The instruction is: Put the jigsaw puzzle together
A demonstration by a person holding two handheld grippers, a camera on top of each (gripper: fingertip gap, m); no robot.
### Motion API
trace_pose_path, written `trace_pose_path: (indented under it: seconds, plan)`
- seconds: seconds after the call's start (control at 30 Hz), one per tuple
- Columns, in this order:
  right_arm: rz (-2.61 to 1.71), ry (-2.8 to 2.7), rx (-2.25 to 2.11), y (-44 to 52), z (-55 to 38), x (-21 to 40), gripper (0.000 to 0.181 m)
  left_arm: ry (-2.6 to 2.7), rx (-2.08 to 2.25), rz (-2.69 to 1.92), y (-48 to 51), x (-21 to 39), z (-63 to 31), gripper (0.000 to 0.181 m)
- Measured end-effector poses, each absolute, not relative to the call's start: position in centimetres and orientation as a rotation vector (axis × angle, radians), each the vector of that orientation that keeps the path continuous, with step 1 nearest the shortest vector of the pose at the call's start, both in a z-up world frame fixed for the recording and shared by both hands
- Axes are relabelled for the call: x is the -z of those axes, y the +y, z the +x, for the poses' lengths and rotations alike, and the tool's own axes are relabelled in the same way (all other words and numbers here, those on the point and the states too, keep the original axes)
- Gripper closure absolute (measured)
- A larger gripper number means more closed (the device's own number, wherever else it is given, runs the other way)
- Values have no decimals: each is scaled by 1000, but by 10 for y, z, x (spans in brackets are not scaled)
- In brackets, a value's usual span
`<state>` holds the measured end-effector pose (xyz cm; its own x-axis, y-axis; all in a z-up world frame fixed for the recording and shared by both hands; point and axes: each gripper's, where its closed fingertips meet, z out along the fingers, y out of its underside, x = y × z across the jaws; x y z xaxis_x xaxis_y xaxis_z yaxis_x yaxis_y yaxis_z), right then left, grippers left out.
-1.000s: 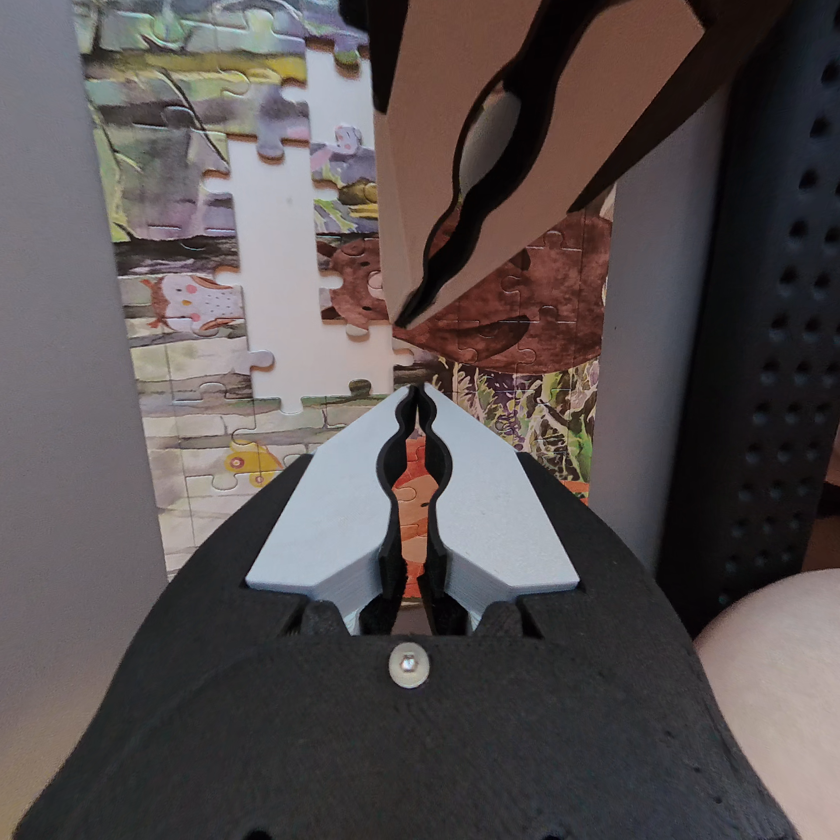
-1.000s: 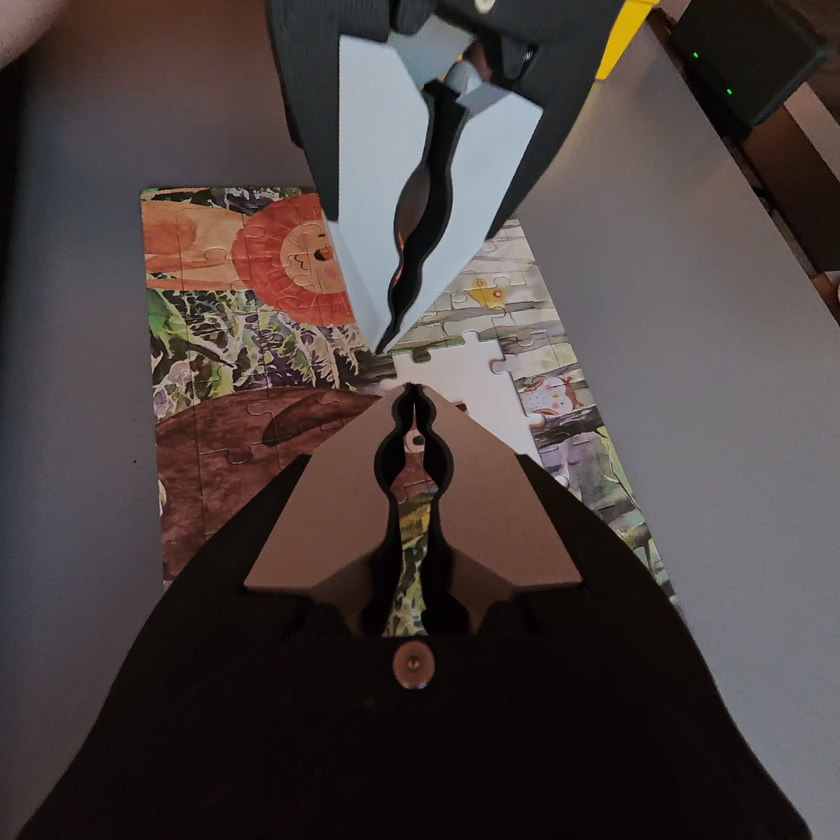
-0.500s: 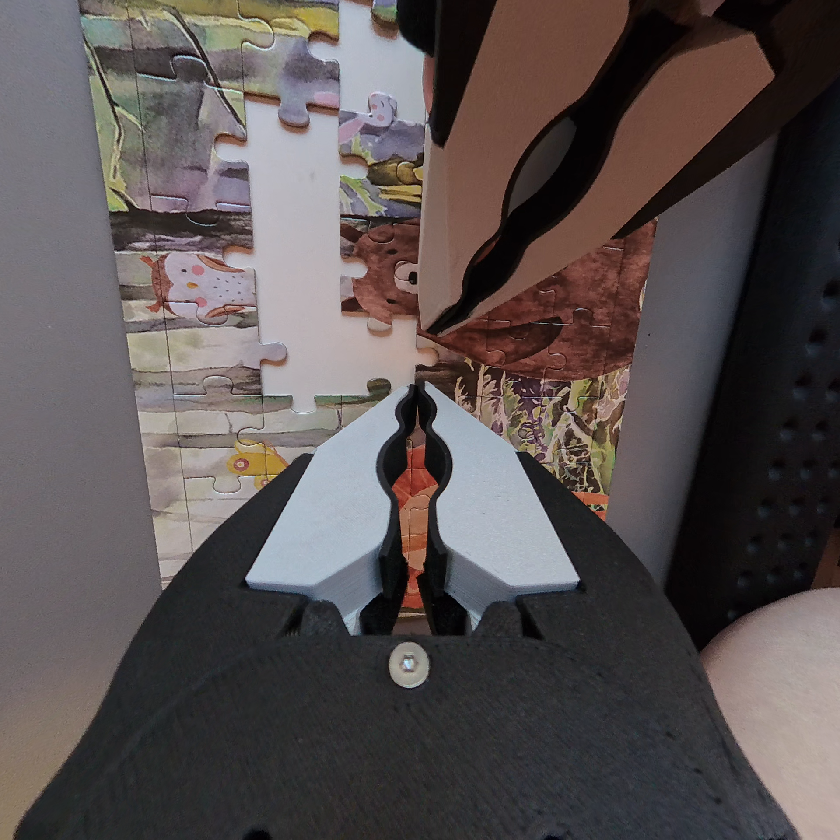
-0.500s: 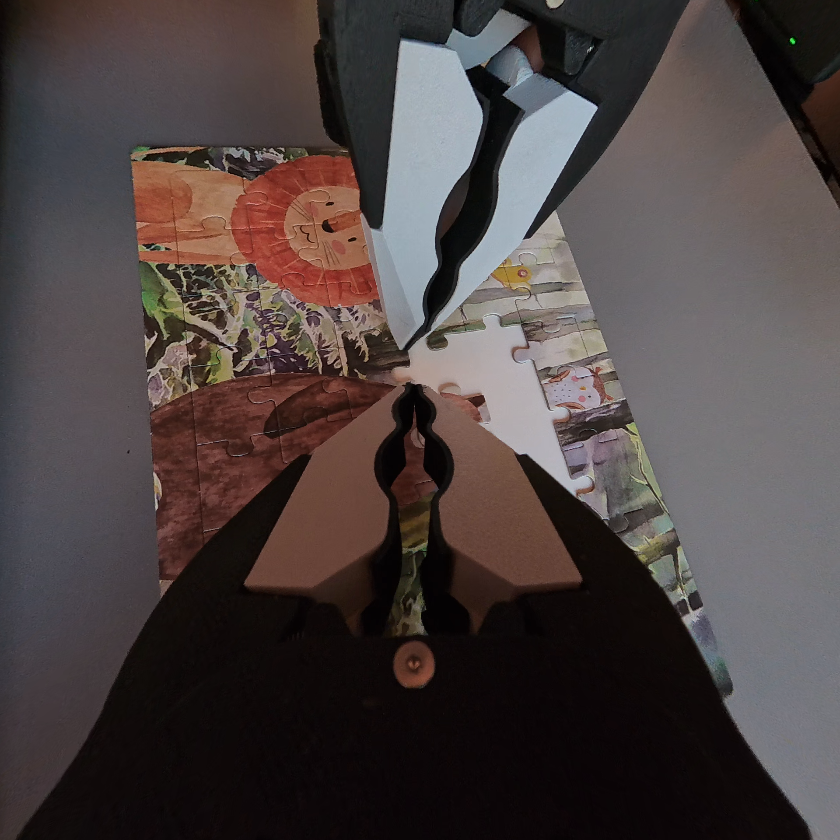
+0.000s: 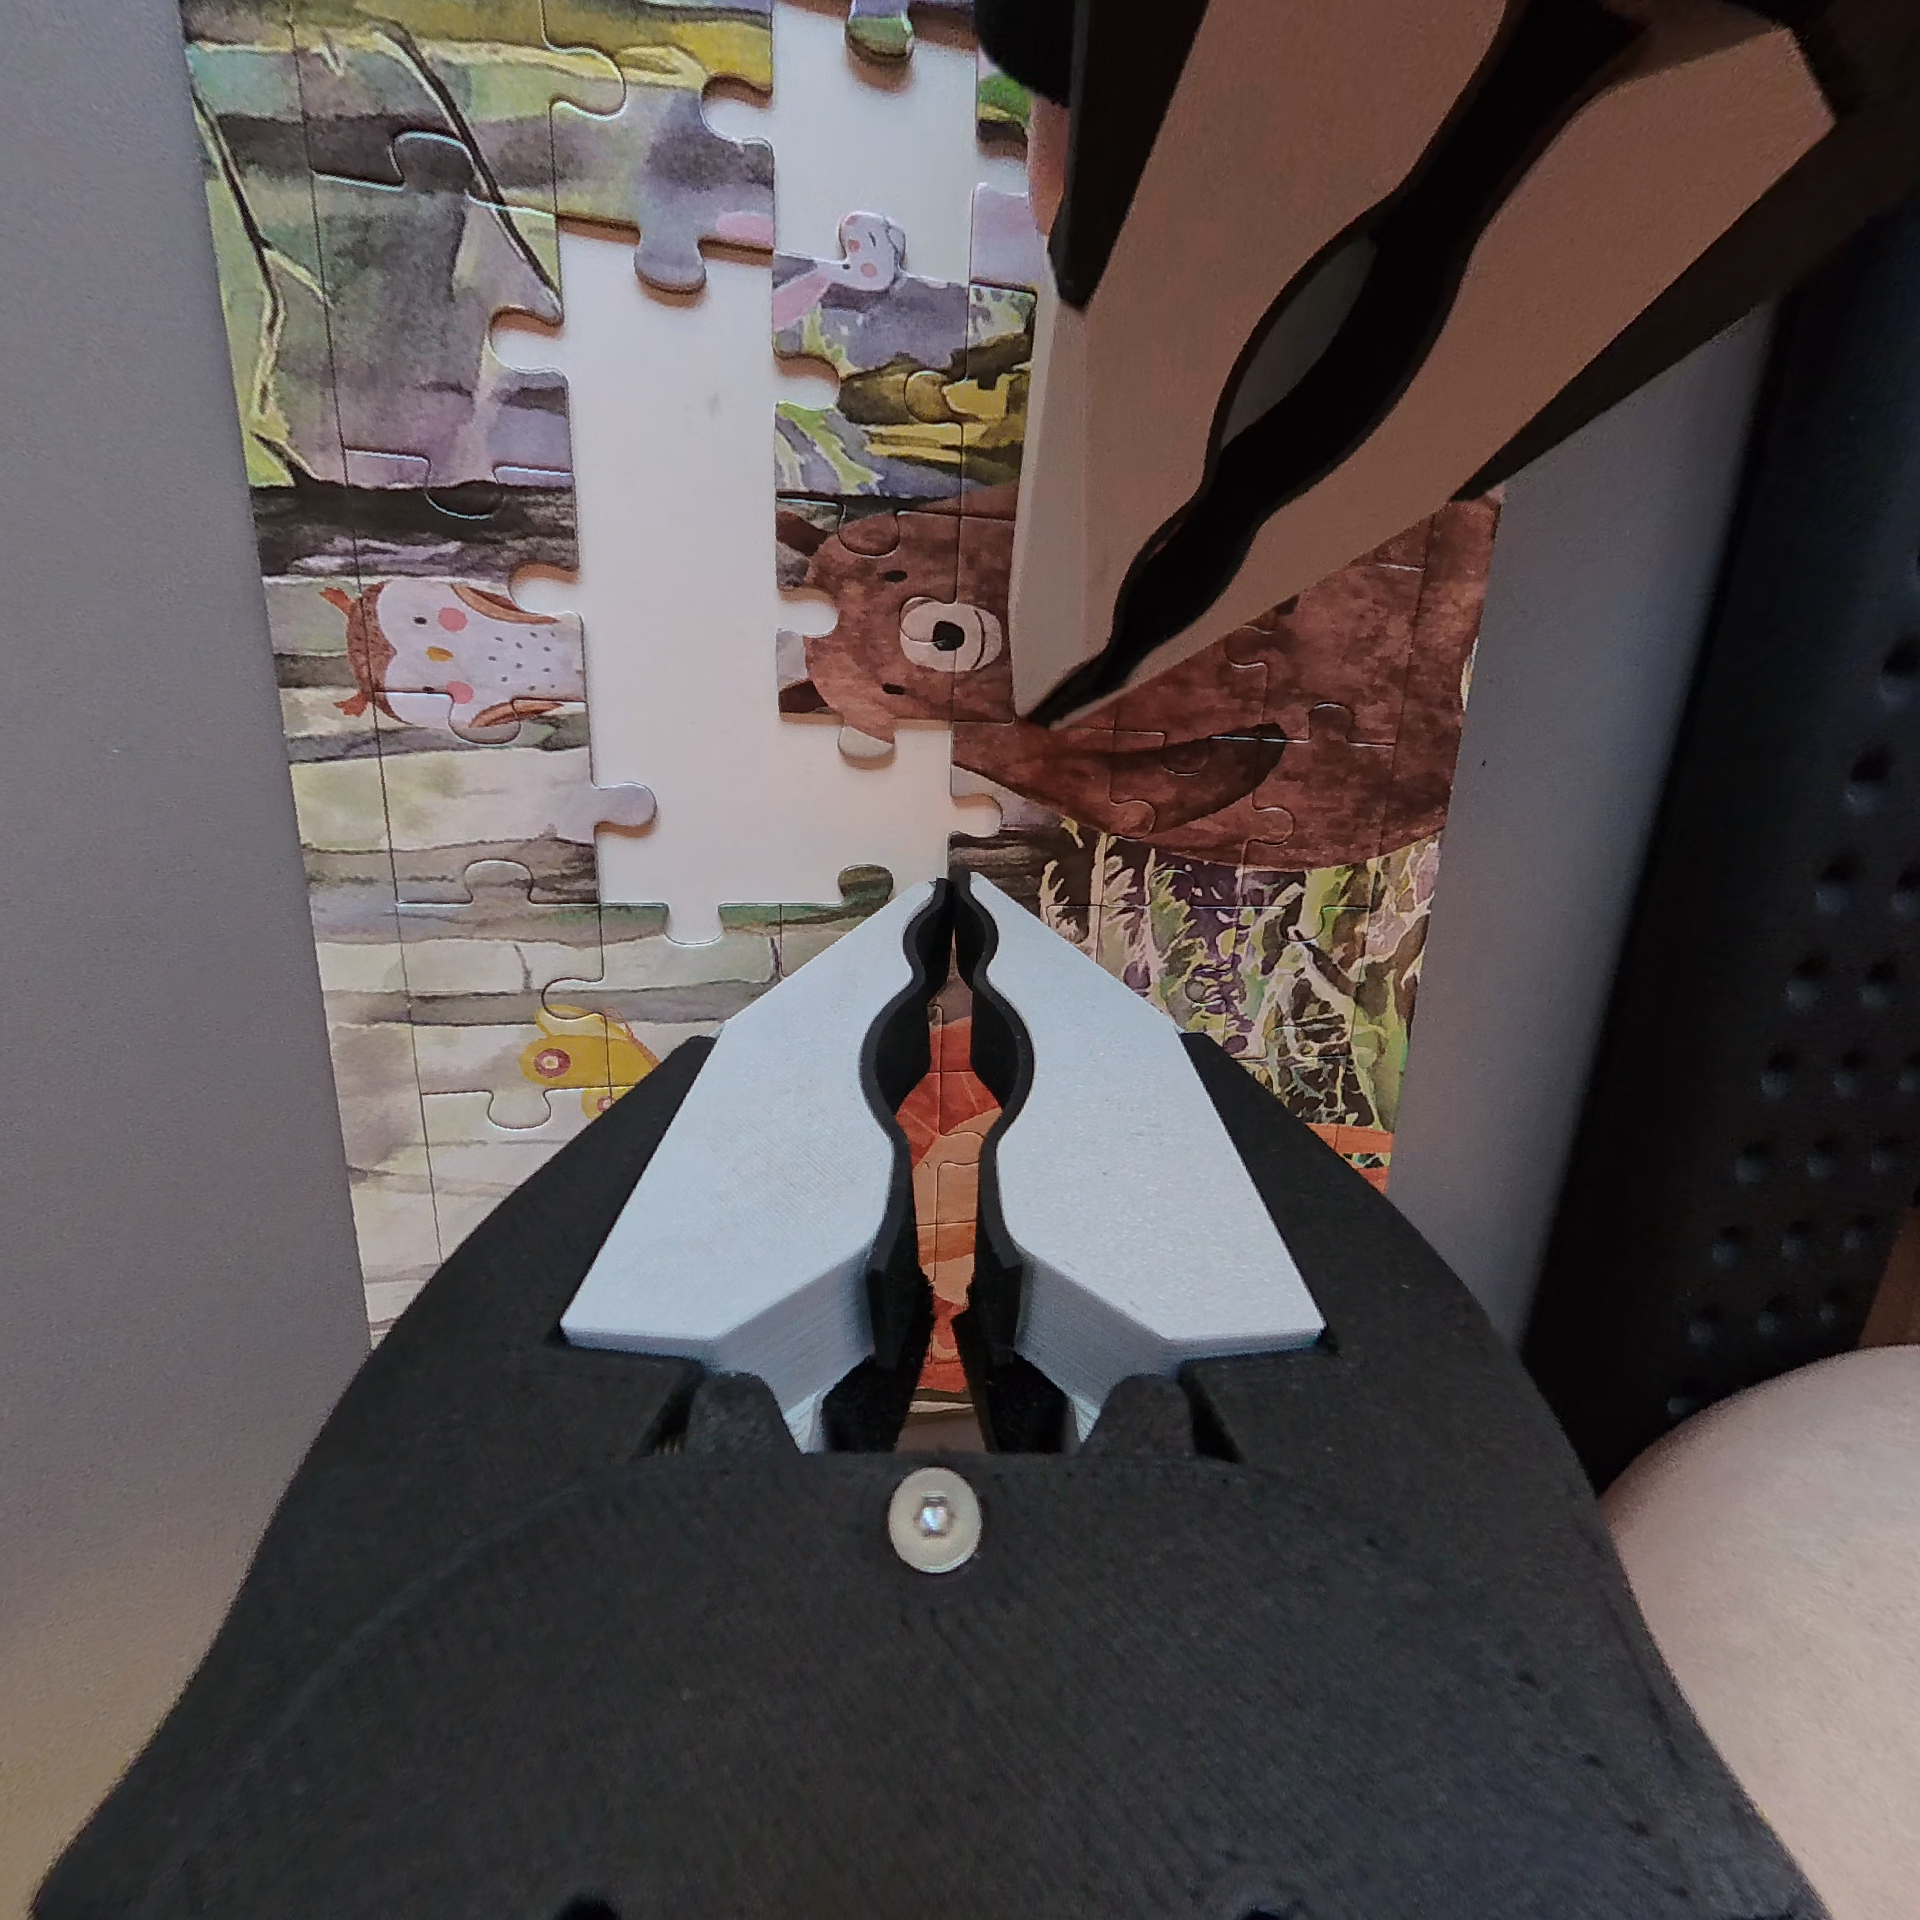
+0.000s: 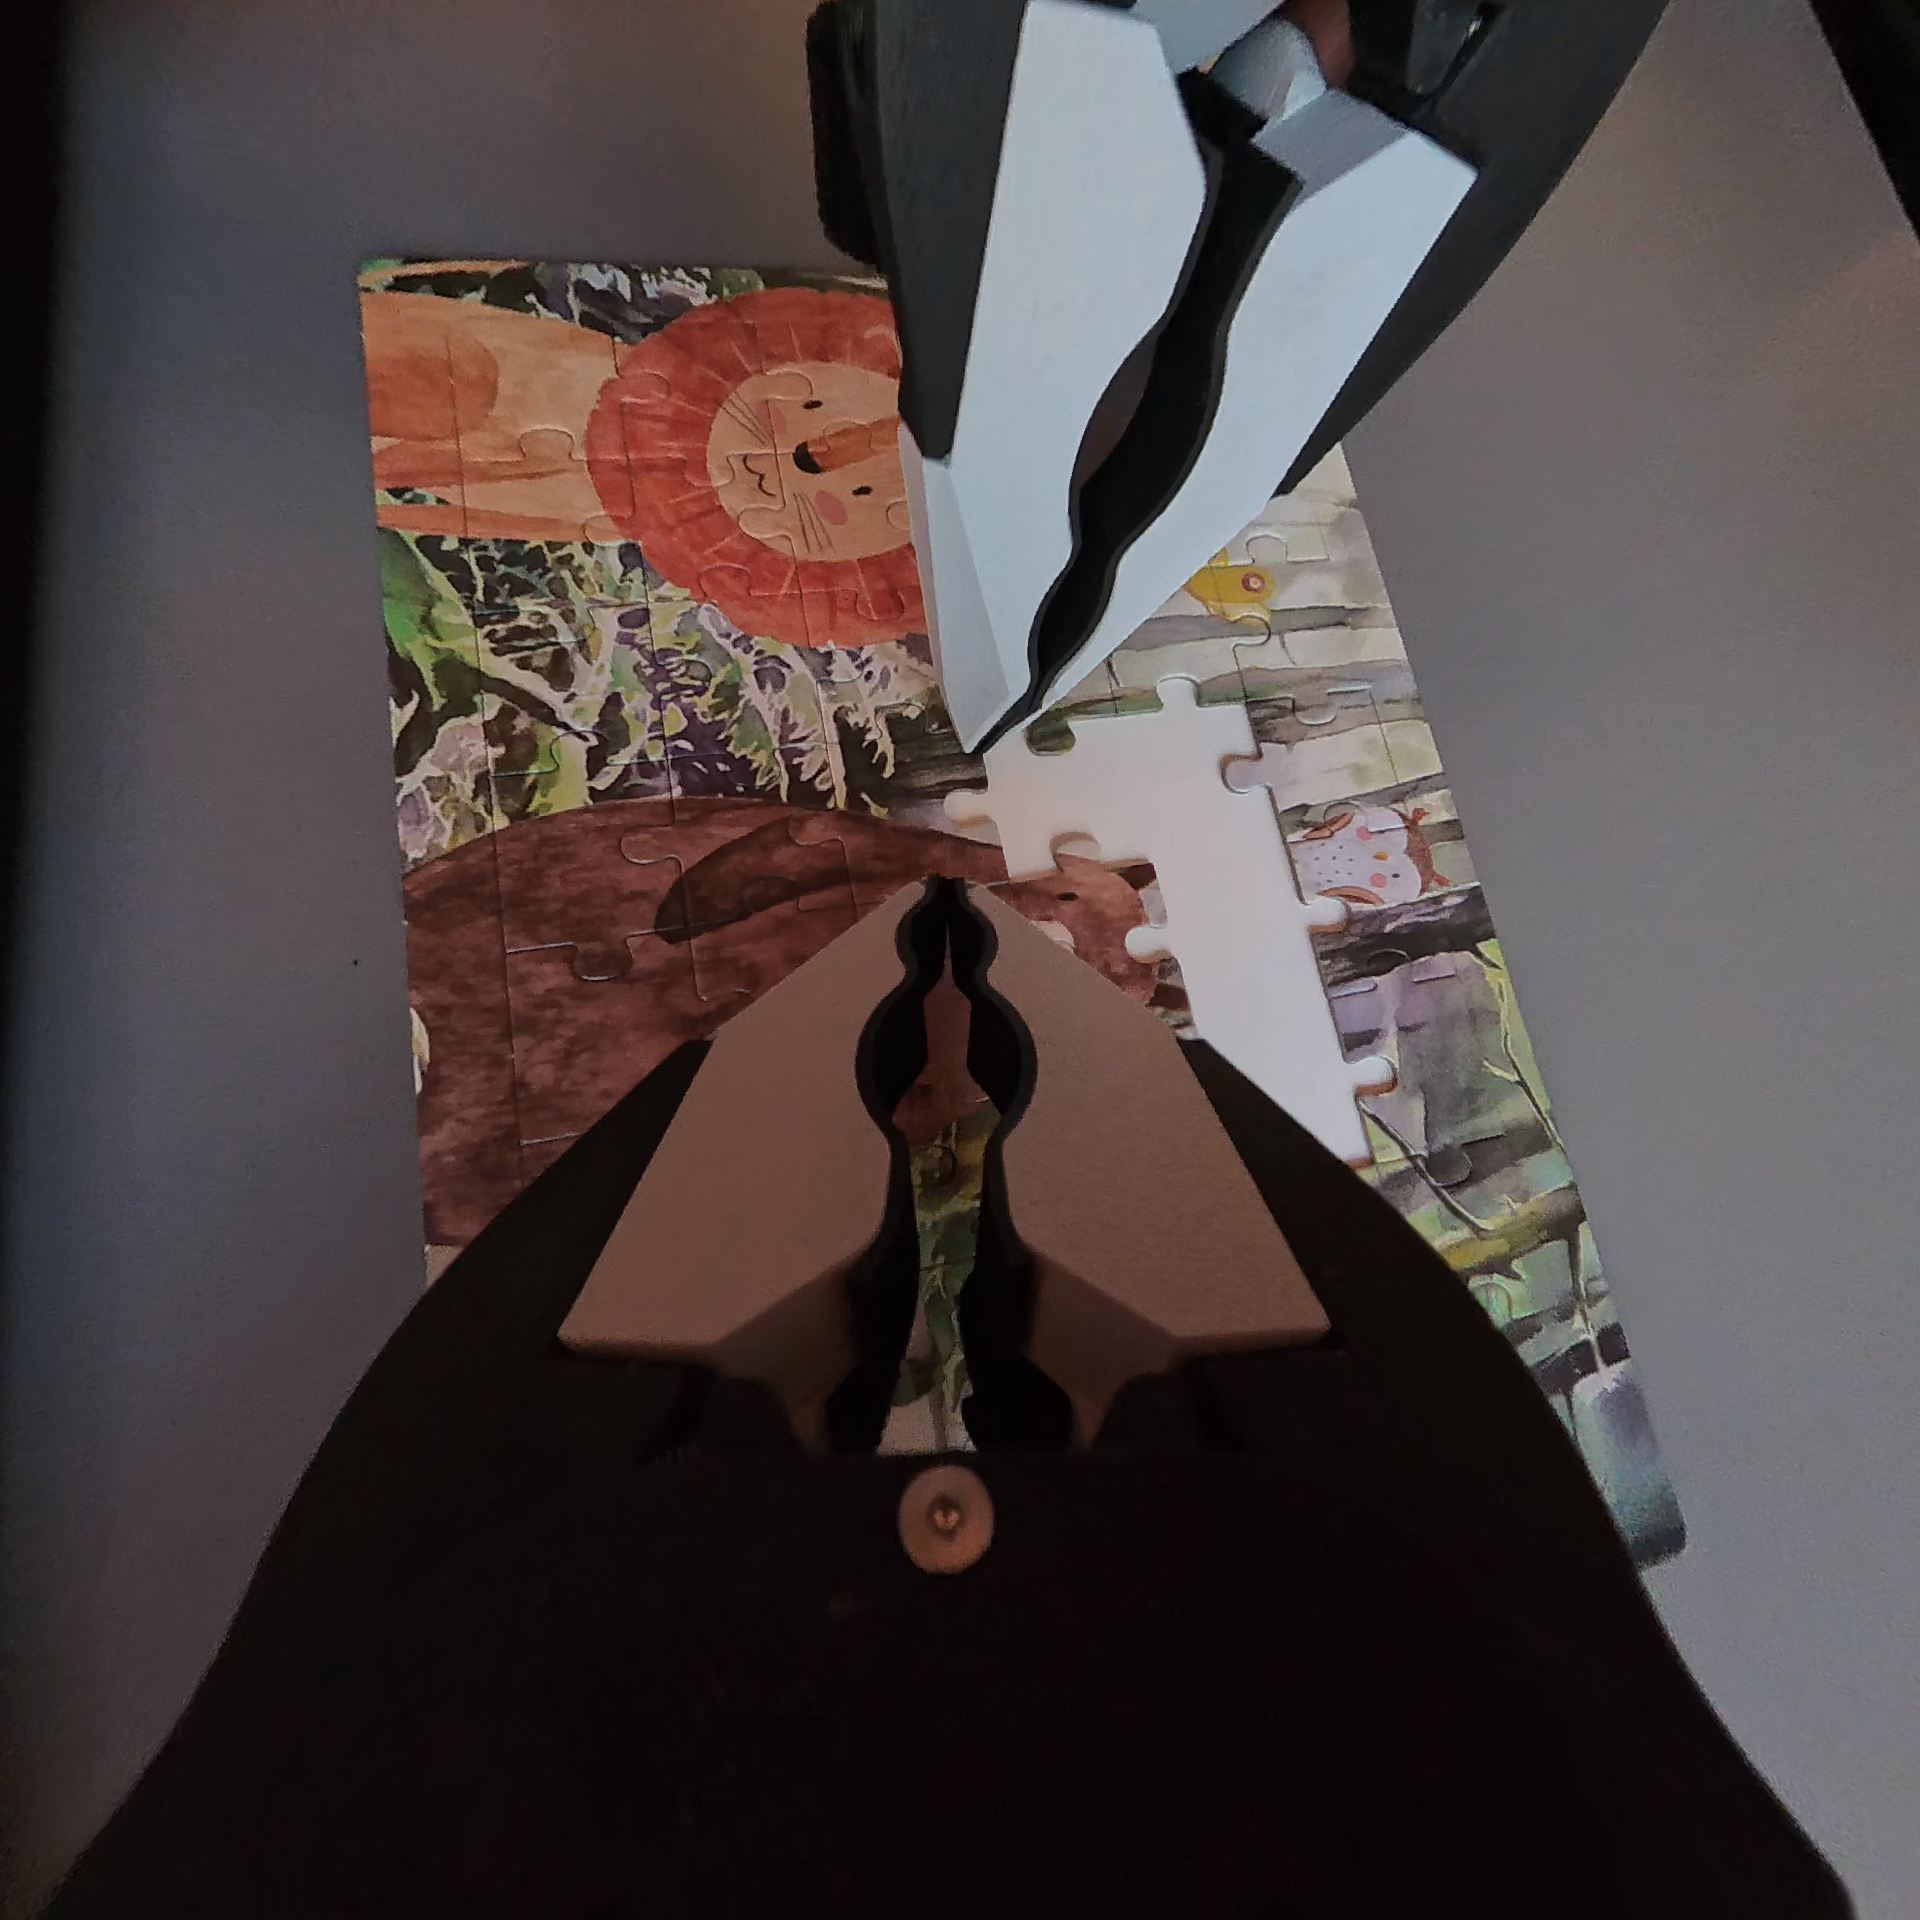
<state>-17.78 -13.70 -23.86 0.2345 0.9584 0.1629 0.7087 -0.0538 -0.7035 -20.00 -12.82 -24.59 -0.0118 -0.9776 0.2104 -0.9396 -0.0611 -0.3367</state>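
A rectangular cardboard jigsaw puzzle point(image 5: 436, 436) printed with watercolour animals is seen lying flat on a plain grey worktop point(image 6: 1662, 582), well inside its edges, with bare grey surface on both long sides. Most of the picture is assembled: an orange-maned lion point(image 6: 769, 488) at one short end, a brown bear point(image 6: 665, 935) across the middle, and a small white owl point(image 5: 457, 655) on a branch near one long edge. An irregular white gap point(image 5: 675, 582) of missing pieces is left running lengthwise through the middle of the puzzle, between the owl side and the bear's face point(image 5: 914, 634). The left tool point(image 5: 956, 888), with pale blue fingers in a black body, is held with its tips drawn together, nothing visibly gripped, just over the corner of the white gap where the foliage pieces meet it. The right tool point(image 6: 951, 888), with tan fingers in a black body, is likewise closed on nothing visible, its tips pointed down at the bear pieces beside the gap. The two tools face each other across the puzzle, their tips near but apart. A black perforated panel point(image 5: 1818, 831) is seen past the worktop edge in the left wrist view.
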Motion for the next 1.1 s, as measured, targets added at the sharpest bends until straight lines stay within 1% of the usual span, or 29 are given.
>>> trace_pose_path:
  seconds: [0.27,0.37,0.57,0.87,1.07,1.1]
  plan:
    - [-1815,-1553,-426,-139,-179,241,181,2080,600,-2145,-128,246,-200,181]
    - [-1770,-1559,-532,-156,-196,232,181,2076,610,-2152,-128,246,-200,181]
    - [-1782,-1620,-449,-155,-198,243,181,2075,611,-2153,-129,246,-200,181]
    - [-1744,-1537,-404,-142,-211,231,181,2073,615,-2155,-129,246,-200,181]
    - [-1763,-1567,-367,-138,-209,240,181,2072,623,-2157,-129,246,-200,181]
    - [-1740,-1548,-357,-135,-206,231,181,2070,625,-2158,-129,246,-200,181]
